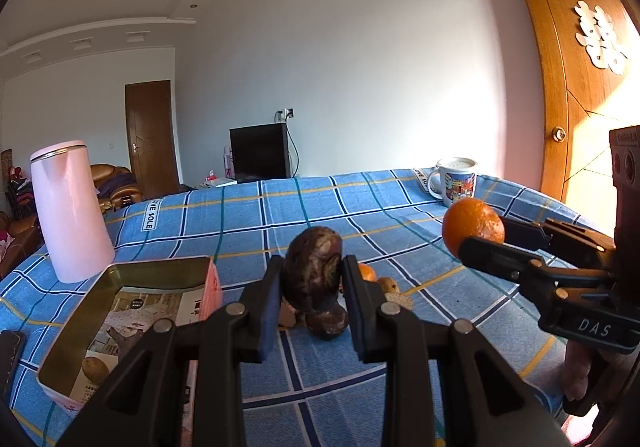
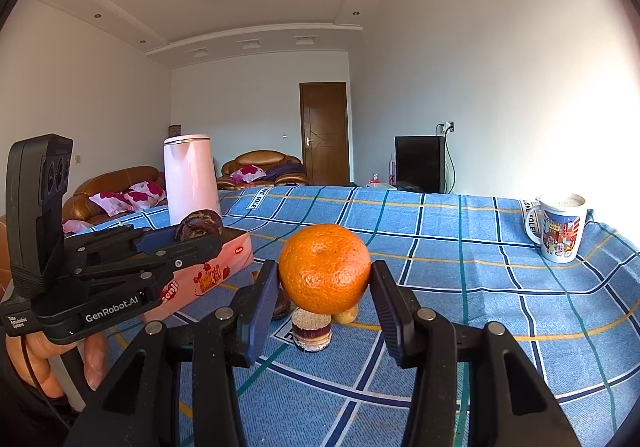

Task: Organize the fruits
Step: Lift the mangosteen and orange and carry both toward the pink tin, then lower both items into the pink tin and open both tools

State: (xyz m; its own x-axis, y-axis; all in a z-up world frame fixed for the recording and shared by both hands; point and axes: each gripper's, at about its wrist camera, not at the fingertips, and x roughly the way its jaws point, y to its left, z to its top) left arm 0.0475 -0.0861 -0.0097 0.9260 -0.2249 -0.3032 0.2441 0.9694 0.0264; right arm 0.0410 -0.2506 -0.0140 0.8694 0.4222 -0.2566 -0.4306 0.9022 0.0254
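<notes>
Left gripper [image 1: 313, 279] clamps a dark brown fruit [image 1: 314, 273], possibly a passion fruit, above the blue checked cloth [image 1: 400, 215]. Right gripper [image 2: 325, 275] grips an orange [image 2: 324, 269] aloft; pink tin [image 1: 128, 287] nearby.

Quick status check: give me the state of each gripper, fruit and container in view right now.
Left gripper: shut on dark brown wrinkled fruit, lifted.
Right gripper: shut on round orange mandarin, lifted.
Pink rectangular tin box: open, one brownish fruit inside.
White printed mug: upright.
Pink kettle: upright.
</notes>
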